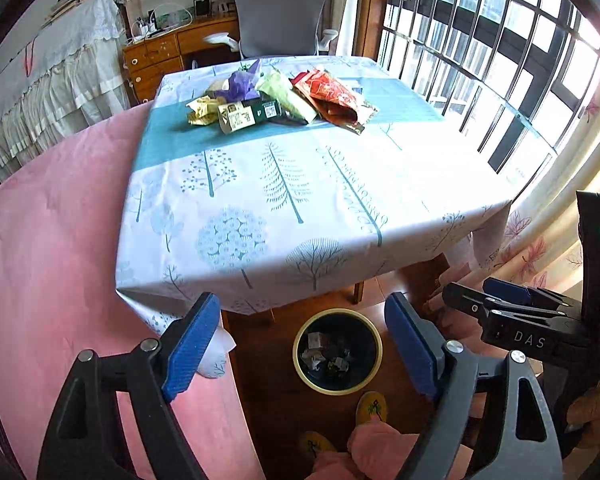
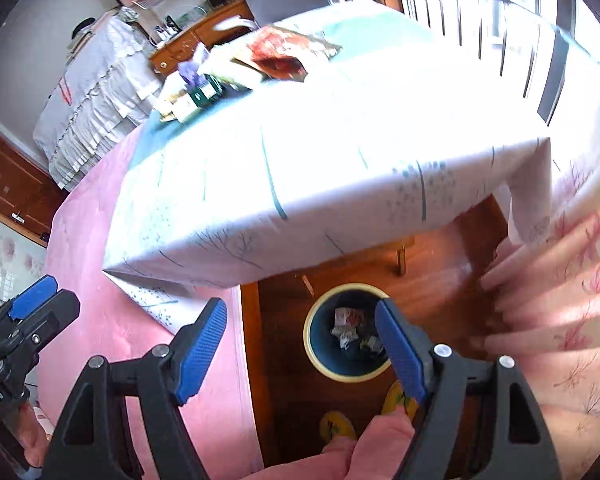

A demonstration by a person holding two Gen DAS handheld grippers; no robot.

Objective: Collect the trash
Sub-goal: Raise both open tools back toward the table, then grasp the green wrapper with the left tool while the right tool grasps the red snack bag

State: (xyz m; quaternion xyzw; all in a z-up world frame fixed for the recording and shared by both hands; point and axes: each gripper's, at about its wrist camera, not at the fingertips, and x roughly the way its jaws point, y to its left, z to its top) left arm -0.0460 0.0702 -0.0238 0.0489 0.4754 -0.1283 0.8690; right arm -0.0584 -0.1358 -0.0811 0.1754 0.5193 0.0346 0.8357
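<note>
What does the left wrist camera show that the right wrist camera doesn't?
Only the left wrist view shows the tree print on the tablecloth sharply, and the grey chair whole. Only the right wrist view shows the dark wooden door at far left. Both show the trash pile on the table, the bin on the floor holding scraps, and both hand-held grippers open and empty.

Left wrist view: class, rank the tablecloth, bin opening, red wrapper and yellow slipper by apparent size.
1. tablecloth
2. bin opening
3. red wrapper, about alike; distance confounds
4. yellow slipper
</note>
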